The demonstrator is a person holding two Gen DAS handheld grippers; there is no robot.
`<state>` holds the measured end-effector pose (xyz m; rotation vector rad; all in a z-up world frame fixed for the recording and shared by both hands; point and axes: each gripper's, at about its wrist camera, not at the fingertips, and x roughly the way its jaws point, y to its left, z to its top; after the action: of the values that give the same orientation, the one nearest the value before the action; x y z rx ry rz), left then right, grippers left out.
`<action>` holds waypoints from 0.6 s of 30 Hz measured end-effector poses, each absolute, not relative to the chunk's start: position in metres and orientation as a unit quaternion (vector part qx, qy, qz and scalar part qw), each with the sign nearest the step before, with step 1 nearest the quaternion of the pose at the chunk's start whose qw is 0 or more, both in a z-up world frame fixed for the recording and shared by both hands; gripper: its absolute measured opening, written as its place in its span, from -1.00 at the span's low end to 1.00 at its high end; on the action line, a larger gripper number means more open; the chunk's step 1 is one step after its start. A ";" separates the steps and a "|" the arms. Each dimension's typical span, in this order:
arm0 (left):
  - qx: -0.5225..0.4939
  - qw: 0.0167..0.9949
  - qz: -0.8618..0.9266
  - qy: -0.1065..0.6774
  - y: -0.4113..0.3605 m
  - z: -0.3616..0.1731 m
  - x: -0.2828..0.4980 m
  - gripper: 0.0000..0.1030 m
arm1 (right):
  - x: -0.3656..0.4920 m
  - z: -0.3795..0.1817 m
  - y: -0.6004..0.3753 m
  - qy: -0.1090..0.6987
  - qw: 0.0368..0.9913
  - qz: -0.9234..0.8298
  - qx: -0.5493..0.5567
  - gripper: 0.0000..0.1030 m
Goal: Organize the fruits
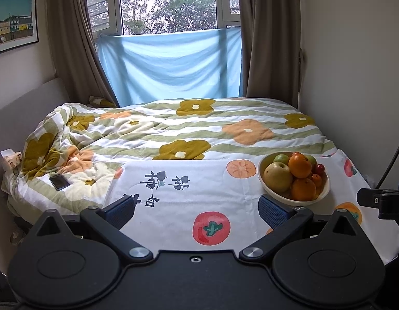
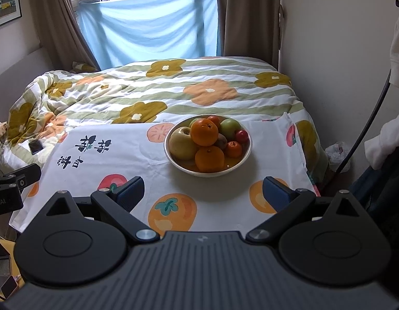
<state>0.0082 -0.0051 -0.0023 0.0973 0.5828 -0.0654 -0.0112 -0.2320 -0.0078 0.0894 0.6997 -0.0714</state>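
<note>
A pale bowl piled with fruit stands on a white cloth printed with persimmons. It holds a yellow-green pear, two oranges, green apples, a small tangerine and a small red fruit. My right gripper is open and empty, just short of the bowl. My left gripper is open and empty, to the left of the bowl in its own view. The right gripper's body shows at the left wrist view's right edge.
The cloth lies on a surface at the foot of a bed with a flowered quilt. A phone lies on the quilt at left. A wall stands close on the right. A plastic bag lies by it.
</note>
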 end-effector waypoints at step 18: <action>0.047 0.952 -0.040 0.299 -0.007 -0.004 0.011 1.00 | -0.008 -0.013 -0.233 0.352 0.934 -0.031 0.053 1.00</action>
<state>0.0111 -0.0067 -0.0042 0.0954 0.6085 -0.0818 -0.0082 -0.2327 -0.0133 0.1074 0.7192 -0.0630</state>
